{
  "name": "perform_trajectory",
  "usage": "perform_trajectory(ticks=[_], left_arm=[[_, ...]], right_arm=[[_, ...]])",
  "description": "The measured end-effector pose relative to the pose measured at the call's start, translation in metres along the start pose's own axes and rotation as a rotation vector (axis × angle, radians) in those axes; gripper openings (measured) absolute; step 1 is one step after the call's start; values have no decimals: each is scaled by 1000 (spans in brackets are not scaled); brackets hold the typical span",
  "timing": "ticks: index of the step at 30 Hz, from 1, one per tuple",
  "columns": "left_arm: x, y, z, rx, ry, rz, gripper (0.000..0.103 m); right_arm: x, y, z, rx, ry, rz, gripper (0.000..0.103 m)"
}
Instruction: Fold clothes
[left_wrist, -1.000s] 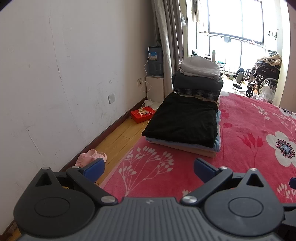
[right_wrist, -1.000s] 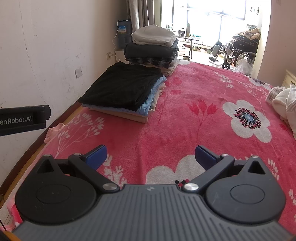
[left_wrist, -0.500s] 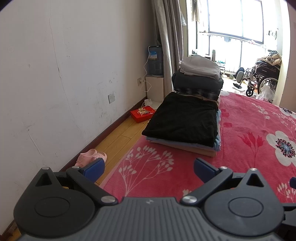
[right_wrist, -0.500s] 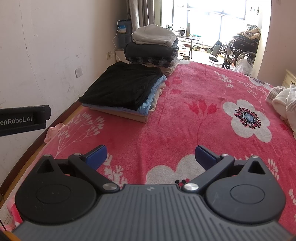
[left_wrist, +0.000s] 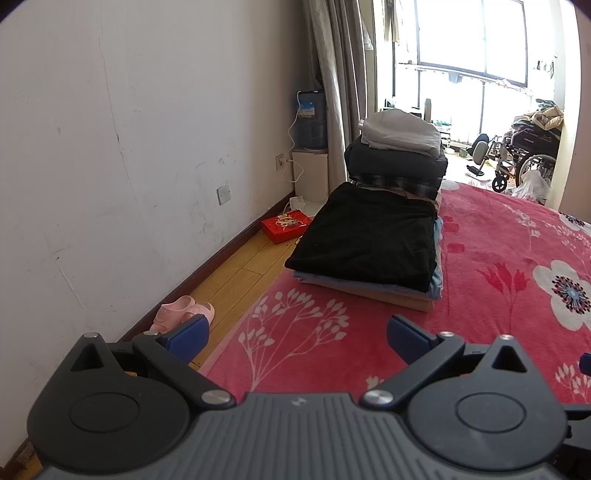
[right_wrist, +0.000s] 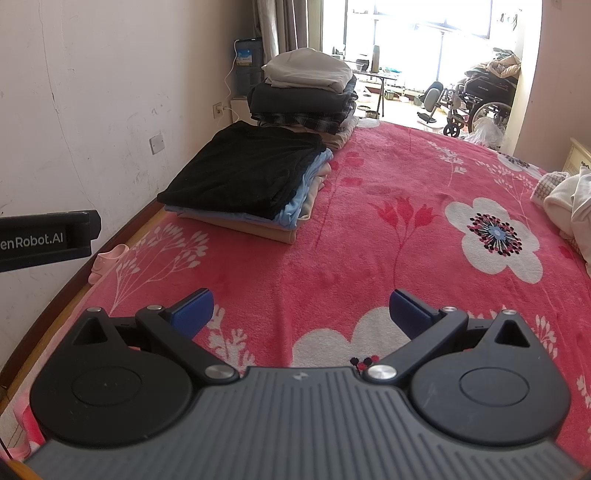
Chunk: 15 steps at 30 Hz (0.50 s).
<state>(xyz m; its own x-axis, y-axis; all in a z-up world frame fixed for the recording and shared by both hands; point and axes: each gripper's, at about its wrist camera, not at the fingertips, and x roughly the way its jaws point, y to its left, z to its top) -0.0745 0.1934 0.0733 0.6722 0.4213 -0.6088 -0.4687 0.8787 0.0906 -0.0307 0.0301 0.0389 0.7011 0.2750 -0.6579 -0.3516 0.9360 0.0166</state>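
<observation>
Two stacks of folded clothes lie along the left edge of the red floral bedspread (right_wrist: 406, 177). Low flat stack (right_wrist: 247, 177): three visible layers, black on top, light blue, beige beneath. Tall stack (right_wrist: 306, 92) toward the far left corner: layer count cannot be told. One heap of unfolded pale garments (right_wrist: 569, 199) at the right edge. One pair of pink slippers (left_wrist: 183, 314) on the floor.
</observation>
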Motion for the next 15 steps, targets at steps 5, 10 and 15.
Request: perform_trajectory(ticks=[5,10,15], left_arm=[[0,0,0,-1,1,0,103],[-1,0,0,-1,1,-1,103],[-1,0,0,-1,1,0,103]], right_arm=[[0,1,0,0,0,-1,102],[0,1,0,0,0,-1,102],[0,1,-1,1,-1,-1,102]])
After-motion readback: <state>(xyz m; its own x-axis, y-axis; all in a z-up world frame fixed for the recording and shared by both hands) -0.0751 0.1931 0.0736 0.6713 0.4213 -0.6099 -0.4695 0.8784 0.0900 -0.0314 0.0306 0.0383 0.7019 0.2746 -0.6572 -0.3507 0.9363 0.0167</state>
